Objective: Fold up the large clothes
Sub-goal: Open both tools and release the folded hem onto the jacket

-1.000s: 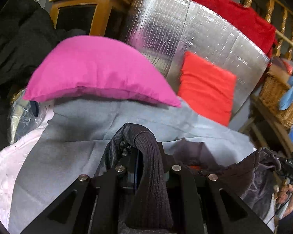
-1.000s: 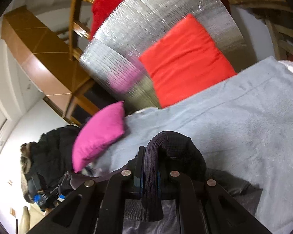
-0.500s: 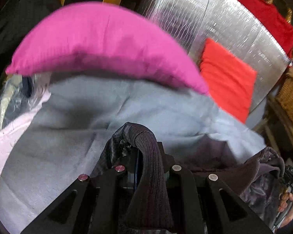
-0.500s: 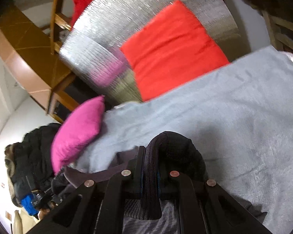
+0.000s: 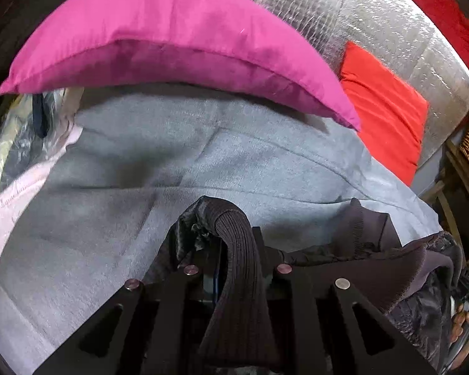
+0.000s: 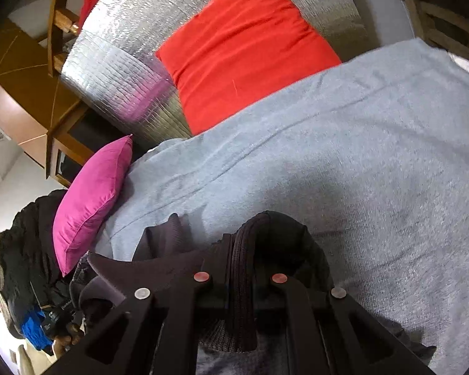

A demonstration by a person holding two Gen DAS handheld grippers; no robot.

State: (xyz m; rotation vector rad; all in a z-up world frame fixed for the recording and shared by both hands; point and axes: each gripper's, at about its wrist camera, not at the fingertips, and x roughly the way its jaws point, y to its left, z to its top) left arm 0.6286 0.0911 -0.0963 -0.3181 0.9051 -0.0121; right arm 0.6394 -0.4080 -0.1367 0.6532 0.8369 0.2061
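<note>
- The grey blanket [image 5: 203,156] served as the landmark, spread flat across the bed.
- At the blanket's far left edge, a pale pink quilt [image 5: 12,193] showed, and a crinkled clear plastic bag [image 5: 18,134] lay just beyond it.
- The magenta pillow [image 5: 172,31] sat on the blanket's far edge, left of the red pillow [image 5: 387,109], which leaned against a silver foil panel [image 5: 375,25] behind the blanket.
- The left gripper [image 5: 237,268] was clamped on a ribbed hem of the dark jacket [image 5: 375,265], its fingers pinching the knit band just above the blanket's near side.
- The jacket's body hung in a slack span over the blanket's near edge, stretched between the two grippers.
- The right gripper [image 6: 240,278] was likewise clenched on another ribbed band of the jacket, held over the blanket's right half.
- A heap of dark clothing [image 6: 22,250], possibly coats, lay off the blanket's left side in the right wrist view.
</note>
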